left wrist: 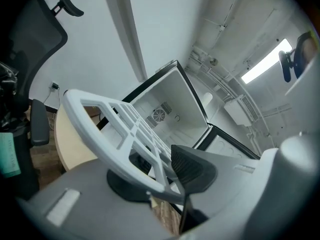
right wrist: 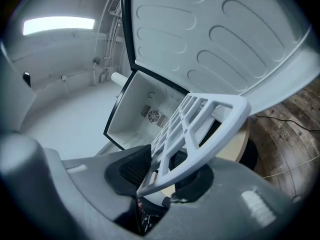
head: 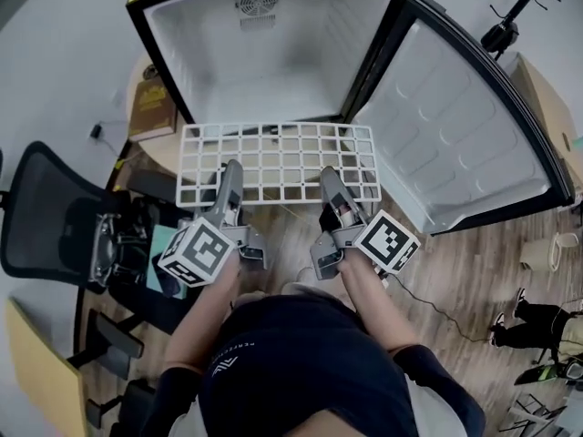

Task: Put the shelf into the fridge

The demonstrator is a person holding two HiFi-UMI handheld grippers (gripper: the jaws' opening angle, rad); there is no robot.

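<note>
Holding the white grid shelf [head: 278, 162] level, I see it just short of the open fridge [head: 273, 62], whose mouth lies at 12 o'clock of it. My left gripper [head: 230, 178] has its jaws clamped on the shelf's near rim toward 7 o'clock, my right gripper [head: 330, 182] likewise toward 5 o'clock. The fridge door [head: 455, 126] stands swung wide at 2 o'clock; an office chair [head: 55, 217] sits at 9 o'clock.

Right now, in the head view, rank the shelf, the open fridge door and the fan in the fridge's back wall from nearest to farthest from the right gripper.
1. The shelf, held in the right gripper itself.
2. The fridge door, open to the gripper's right.
3. The fan, deep inside, ahead and left.
</note>
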